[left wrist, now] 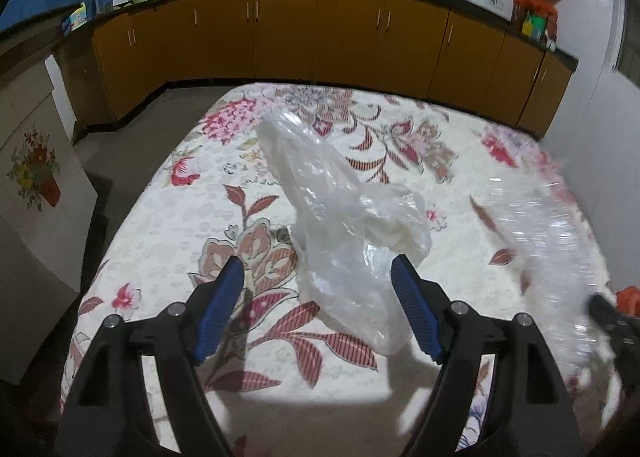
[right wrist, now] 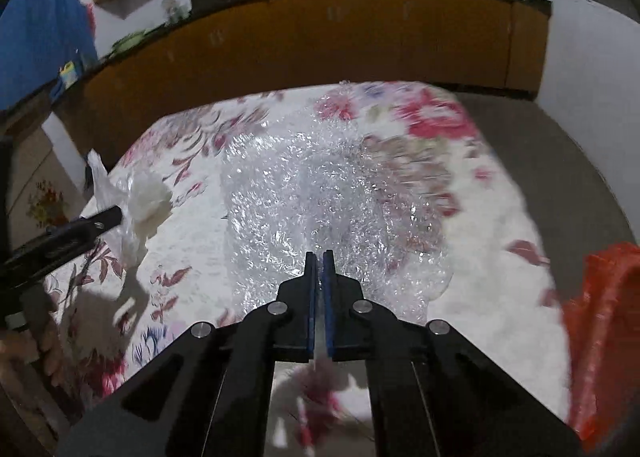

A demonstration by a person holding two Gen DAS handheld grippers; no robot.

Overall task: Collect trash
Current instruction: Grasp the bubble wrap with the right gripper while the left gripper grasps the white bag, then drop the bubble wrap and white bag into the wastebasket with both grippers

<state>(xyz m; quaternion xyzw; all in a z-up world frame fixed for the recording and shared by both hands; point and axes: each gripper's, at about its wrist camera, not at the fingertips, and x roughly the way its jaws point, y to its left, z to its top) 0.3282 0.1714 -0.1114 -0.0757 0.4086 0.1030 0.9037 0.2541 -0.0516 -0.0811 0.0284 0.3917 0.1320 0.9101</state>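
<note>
Two grippers work over a floral bedspread strewn with plastic trash.

The left gripper (left wrist: 318,285) has its blue-padded jaws wide apart on either side of a crumpled clear plastic bag (left wrist: 340,225) holding white wadding, which lies on the white bedspread with pink and red flowers (left wrist: 168,217); the pads do not press it. The right gripper (right wrist: 319,277) has its jaws together, pinching the near edge of a crinkled transparent plastic sheet (right wrist: 320,193), blurred, spread over the bedspread ahead. An orange mesh bag (right wrist: 600,329) sits at the right edge.
</note>
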